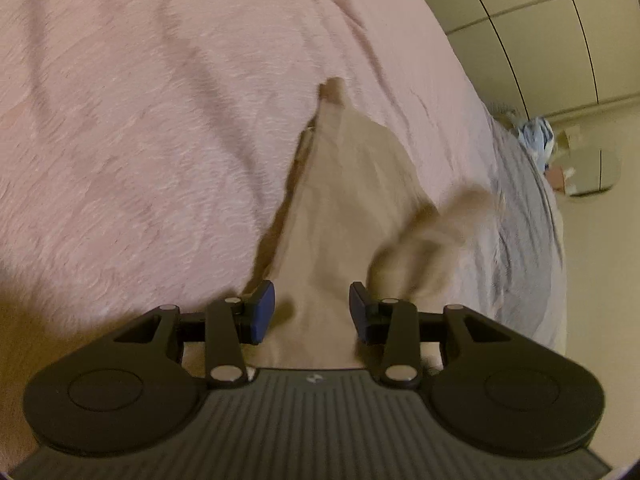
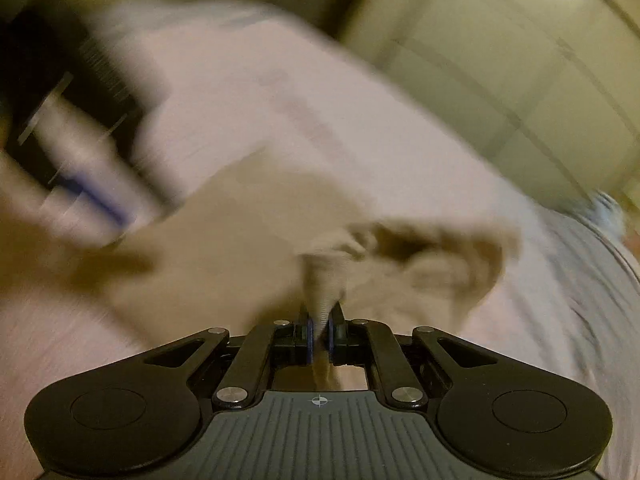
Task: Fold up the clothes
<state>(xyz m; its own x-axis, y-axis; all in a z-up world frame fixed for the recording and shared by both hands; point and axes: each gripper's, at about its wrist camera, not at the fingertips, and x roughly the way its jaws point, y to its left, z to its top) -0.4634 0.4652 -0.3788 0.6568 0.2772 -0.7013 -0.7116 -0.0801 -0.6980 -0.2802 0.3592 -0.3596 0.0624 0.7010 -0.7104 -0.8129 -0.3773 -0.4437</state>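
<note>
The folding looks barely begun; one beige garment (image 1: 340,208) lies rumpled on the pink blanket (image 1: 140,120) of the bed, no neat fold visible. The right gripper (image 2: 319,334) has its jaws pinched shut on a bunched edge of it; the left gripper (image 1: 312,312) hovers half open over the cloth, gripping nothing; that makes one garment, two grippers.

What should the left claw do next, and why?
Probably close on the beige garment. The left claw is open with the cloth lying between its pads, ungripped, while the right claw already pinches a bunched fold. Both need a hold to fold it on the pink bedspread.
</note>
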